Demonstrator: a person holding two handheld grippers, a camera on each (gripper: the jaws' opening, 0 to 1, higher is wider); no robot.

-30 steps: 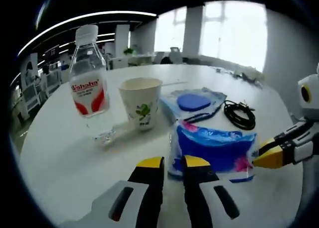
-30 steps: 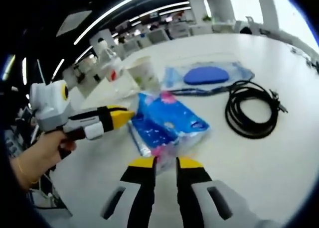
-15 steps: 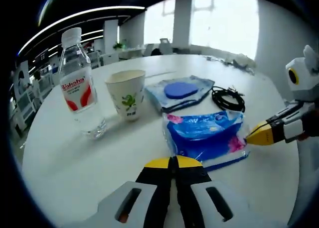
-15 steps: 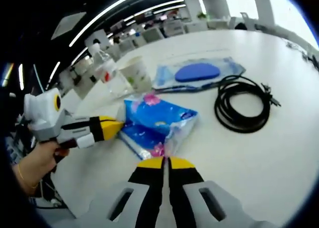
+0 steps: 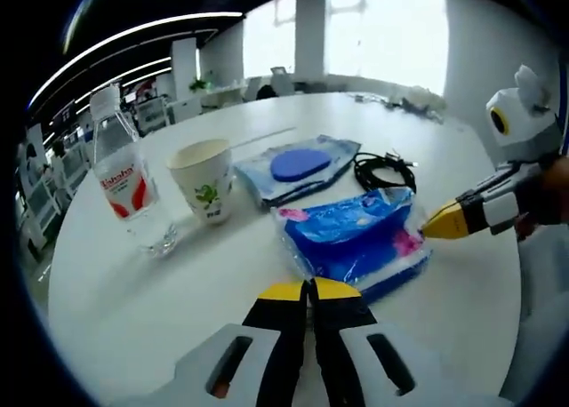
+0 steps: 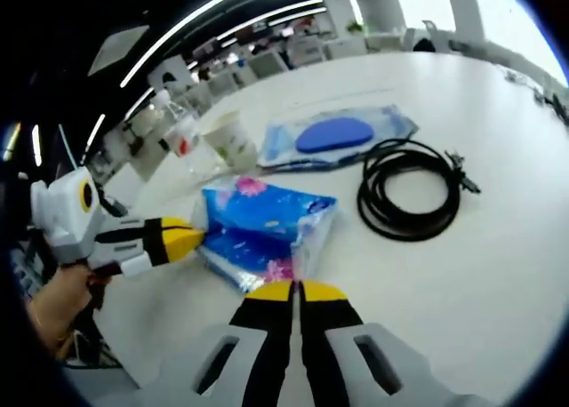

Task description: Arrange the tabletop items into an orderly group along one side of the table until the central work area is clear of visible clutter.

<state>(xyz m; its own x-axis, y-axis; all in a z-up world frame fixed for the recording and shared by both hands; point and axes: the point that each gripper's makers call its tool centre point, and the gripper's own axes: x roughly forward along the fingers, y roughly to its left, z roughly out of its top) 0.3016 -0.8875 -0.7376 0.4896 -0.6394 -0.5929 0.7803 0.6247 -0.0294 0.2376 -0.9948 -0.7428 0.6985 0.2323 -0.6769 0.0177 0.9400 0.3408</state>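
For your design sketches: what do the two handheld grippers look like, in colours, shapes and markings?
Both look alike. The left gripper and the right gripper each have two jaws with yellow tips, black middles and light grey bases, each base bearing a dark slot. Seen from the side, each jaw pair tapers to a yellow point from a white body with a yellow-ringed round part. A hand grips the left one.

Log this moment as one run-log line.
left gripper: shut on tissue pack | right gripper: shut on tissue pack | bottle, cup, cable: untouched
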